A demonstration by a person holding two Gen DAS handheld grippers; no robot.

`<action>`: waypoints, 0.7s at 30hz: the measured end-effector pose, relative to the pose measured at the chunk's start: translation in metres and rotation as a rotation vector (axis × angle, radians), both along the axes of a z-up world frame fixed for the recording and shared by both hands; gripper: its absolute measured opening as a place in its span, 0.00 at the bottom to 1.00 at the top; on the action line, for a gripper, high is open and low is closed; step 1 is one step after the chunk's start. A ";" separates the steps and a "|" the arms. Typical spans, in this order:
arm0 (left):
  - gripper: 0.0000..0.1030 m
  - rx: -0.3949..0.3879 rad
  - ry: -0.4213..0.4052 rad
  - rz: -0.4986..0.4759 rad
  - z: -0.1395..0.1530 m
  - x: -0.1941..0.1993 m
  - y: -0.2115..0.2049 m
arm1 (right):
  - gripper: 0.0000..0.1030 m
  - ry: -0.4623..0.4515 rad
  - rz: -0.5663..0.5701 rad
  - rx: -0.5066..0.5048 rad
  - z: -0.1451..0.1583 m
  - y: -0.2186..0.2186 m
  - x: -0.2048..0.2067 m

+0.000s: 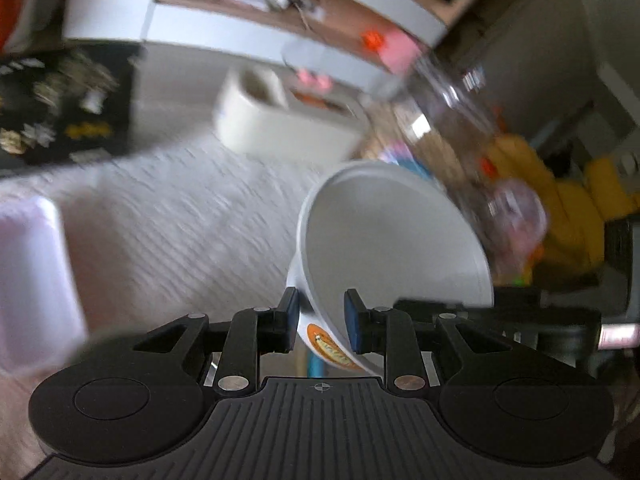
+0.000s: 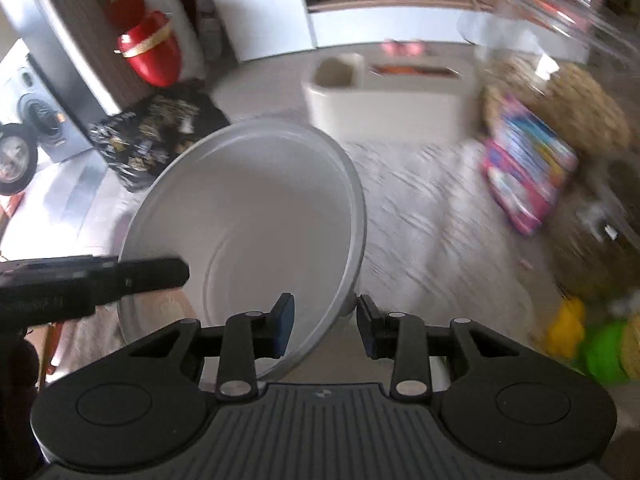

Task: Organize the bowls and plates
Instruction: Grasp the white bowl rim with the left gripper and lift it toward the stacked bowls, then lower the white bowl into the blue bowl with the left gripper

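Bowl (image 1: 394,236) rim between both grippers' fingers.

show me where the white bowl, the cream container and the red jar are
white bowl (image 1: 392,240), left wrist view, on its inner wall
cream container (image 2: 384,114), right wrist view, on its front wall
red jar (image 2: 150,54), right wrist view, on its body

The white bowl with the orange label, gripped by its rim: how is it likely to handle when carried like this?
The white bowl with the orange label looks stiff: its rim keeps shape between the left gripper pads. Probably light, since a rim pinch holds it tilted. The glossy wall may slip; the right gripper straddles the opposite rim, perhaps steadying it.
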State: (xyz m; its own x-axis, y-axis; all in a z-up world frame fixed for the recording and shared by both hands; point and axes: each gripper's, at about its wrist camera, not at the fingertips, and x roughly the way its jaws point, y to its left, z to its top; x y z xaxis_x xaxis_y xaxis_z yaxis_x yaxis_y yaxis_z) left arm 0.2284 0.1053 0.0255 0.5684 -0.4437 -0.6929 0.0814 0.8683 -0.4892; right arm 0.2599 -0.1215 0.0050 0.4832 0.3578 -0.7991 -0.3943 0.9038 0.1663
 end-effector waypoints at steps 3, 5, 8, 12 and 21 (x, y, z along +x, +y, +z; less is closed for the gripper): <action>0.26 0.024 0.034 -0.055 -0.010 -0.004 -0.029 | 0.34 0.008 -0.031 0.006 -0.013 -0.031 -0.009; 0.25 0.039 0.058 -0.074 -0.018 -0.008 -0.040 | 0.34 0.016 -0.037 0.008 -0.024 -0.043 -0.015; 0.24 0.076 0.088 -0.070 -0.028 -0.011 -0.050 | 0.34 0.015 -0.014 -0.015 -0.043 -0.049 -0.026; 0.23 0.117 0.113 -0.059 -0.035 -0.015 -0.055 | 0.34 -0.031 0.039 -0.072 -0.056 -0.042 -0.035; 0.23 0.139 0.112 -0.037 -0.038 -0.023 -0.055 | 0.36 -0.135 0.048 -0.103 -0.049 -0.036 -0.041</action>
